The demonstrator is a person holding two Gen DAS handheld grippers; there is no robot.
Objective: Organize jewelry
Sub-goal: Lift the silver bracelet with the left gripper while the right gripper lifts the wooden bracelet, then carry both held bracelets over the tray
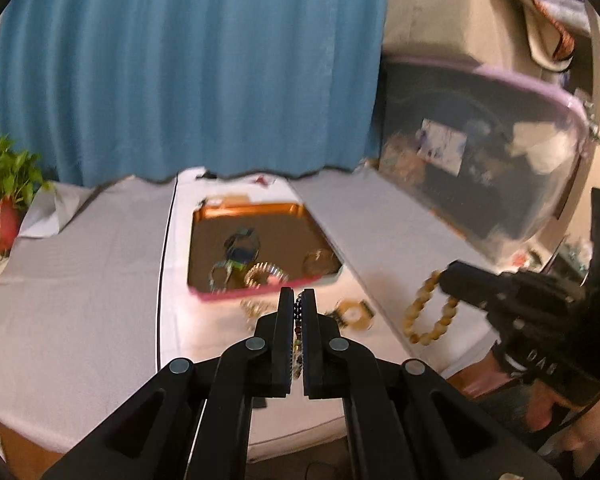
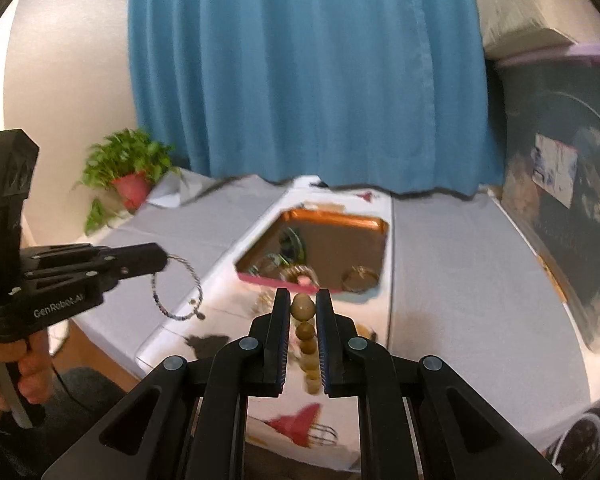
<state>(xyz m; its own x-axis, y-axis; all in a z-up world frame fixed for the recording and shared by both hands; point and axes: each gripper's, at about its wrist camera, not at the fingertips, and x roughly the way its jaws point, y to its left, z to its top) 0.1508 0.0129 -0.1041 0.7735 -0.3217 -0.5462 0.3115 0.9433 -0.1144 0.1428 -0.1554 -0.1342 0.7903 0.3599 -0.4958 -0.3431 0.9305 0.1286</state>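
Left wrist view
- Left gripper [image 1: 299, 300]: fingers clamped on a thin beaded bracelet [image 1: 298, 328]; strand runs down the gap btwn the pads, hanging free.
- Right gripper [image 1: 448, 276]: seen at right edge, tips closed on a chunky tan bead bracelet [image 1: 428, 312] that dangles as a loop above the table [image 1: 100, 300].
- Tray [image 1: 204, 236]: copper-coloured inside, pink front rim, straight ahead on white cloth. Holds several rings/bangles, incl. a gold toothed bangle [image 1: 266, 274] near the front rim.
- Loose pieces: a gold-and-dark bracelet [image 1: 354, 314] and another small gold item lie on the cloth just outside the tray's front rim. Blurry, can't ID further.

Right wrist view
- Right gripper [image 2: 303, 300]: fingers shut on the tan beads [image 2: 303, 307]; rest of strand trails down btwn the pads.
- Left gripper [image 2: 162, 259]: at left, tips pinching the thin bracelet [image 2: 180, 288], loop hanging open w/ a small charm at the bottom.
- Tray [image 2: 384, 240]: ahead, slightly right of centre; both grippers short of it.

Risks (judgement)
- Swing: both loops hang loose; a fast move could snag one on the tray rim.
- Tangle: releasing both over the same spot may knot thin strand w/ items already inside.
- Slip: round beads held at one point could roll out of the pads.
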